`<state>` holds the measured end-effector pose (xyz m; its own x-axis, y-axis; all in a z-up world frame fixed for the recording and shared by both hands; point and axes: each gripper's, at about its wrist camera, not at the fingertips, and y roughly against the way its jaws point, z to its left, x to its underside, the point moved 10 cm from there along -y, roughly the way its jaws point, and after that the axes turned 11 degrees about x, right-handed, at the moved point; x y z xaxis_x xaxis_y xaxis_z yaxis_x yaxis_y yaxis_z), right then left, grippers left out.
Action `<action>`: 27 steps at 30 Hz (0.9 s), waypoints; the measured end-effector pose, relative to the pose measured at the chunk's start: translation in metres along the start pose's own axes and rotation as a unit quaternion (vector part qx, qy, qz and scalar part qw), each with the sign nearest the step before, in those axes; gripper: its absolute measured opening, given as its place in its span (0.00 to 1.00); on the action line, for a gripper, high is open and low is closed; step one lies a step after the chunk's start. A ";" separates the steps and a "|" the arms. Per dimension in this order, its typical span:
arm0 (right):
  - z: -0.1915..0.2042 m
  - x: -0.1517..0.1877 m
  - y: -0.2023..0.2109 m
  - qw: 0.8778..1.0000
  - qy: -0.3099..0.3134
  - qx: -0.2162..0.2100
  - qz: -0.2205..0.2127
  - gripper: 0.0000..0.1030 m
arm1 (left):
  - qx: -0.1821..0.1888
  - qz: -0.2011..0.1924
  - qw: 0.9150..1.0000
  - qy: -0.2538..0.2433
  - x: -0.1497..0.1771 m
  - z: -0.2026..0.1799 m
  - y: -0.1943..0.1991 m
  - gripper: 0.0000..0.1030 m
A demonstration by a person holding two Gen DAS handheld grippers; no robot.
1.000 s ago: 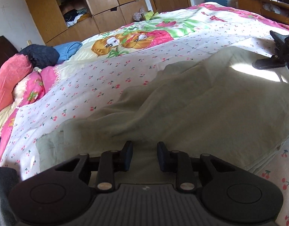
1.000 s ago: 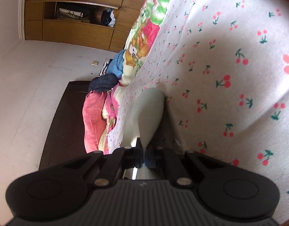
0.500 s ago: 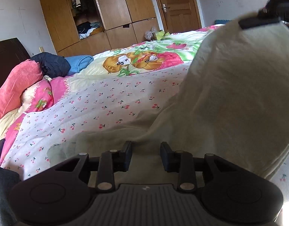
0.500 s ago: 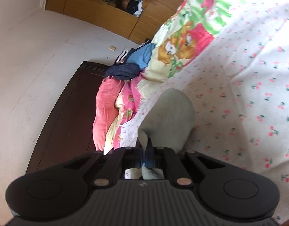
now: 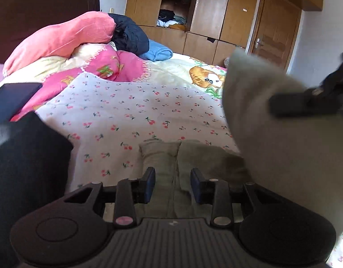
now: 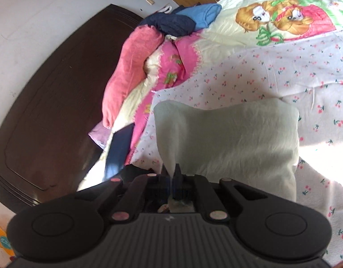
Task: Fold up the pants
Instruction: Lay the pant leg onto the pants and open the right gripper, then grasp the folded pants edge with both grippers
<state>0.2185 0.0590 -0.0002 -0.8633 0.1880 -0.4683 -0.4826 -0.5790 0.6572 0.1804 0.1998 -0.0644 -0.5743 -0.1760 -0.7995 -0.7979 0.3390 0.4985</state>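
The pale grey-green pants lie on the cherry-print bed sheet. My left gripper is open, low over the two leg ends, one finger on each side of the cloth. My right gripper is shut on the pants and holds that end raised, so the fabric hangs as a sheet over the bed. In the left wrist view the lifted part fills the right side, with the right gripper pinching it.
Pink and cream quilts, a dark garment and a blue folded cloth pile at the headboard. A dark flat object lies at the left. A wardrobe and door stand behind.
My right gripper carried the pinched end of the pants up and over toward the headboard side. My left gripper turned toward the leg ends and stayed open.
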 end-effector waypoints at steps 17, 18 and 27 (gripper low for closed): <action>0.017 0.022 -0.075 0.999 -0.024 0.042 0.007 0.21 | 0.077 -0.043 0.994 0.065 0.035 -0.006 0.077 0.52; 0.020 0.019 -0.076 0.999 -0.034 0.028 0.010 0.21 | 0.080 -0.048 0.993 0.074 0.034 -0.006 0.080 0.52; 0.030 0.009 -0.062 0.999 -0.007 0.031 -0.008 0.24 | 0.010 -0.077 0.994 0.080 0.035 0.015 0.105 0.54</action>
<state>0.2364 0.1210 -0.0274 -0.8569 0.2076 -0.4718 -0.5045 -0.5257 0.6849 0.0795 0.2427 -0.0452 -0.4688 -0.3714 -0.8015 -0.8757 0.3145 0.3664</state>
